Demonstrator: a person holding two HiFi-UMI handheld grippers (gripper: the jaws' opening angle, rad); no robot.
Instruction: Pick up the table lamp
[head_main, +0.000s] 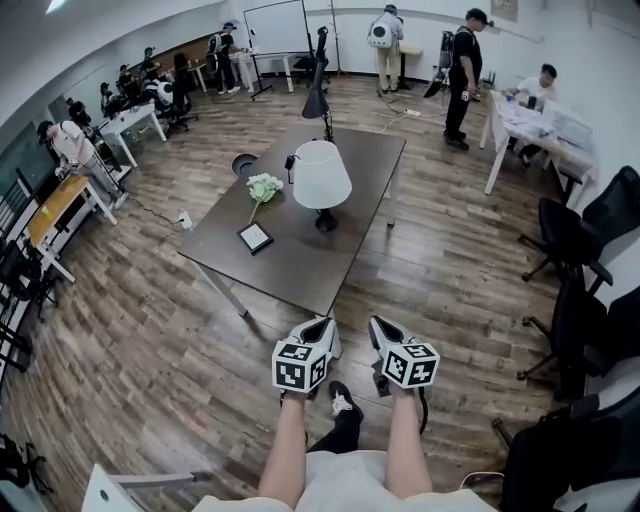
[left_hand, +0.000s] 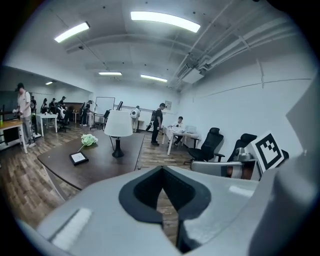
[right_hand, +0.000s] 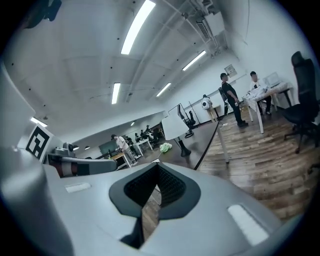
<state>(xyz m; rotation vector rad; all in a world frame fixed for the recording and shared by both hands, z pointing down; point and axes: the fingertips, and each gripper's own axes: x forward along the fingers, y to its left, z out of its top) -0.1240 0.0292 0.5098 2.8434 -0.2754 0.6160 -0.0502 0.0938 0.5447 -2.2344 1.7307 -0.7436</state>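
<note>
- The table lamp with a white shade, black stem and round black base (head_main: 321, 182) stands upright near the middle of the dark brown tabletop (head_main: 300, 262). It is at 12 o'clock from both grippers and well apart from them.
- The left gripper (head_main: 318, 326) and the right gripper (head_main: 381, 325) each have their fingers pressed together on nothing. If they arrived like this, they would likely knock the lamp rather than grasp it.
- The lamp looks top-heavy. A grip on the shade could dent or tip it, so the thin stem seems safer.
- A green-and-white flower bunch (head_main: 264, 186) at the lamp's 9 o'clock and a small dark-framed card (head_main: 255, 237) at its 8 o'clock could be swept aside.
- No cord can be made out, and the shade hides most of the stem in the head view.
</note>
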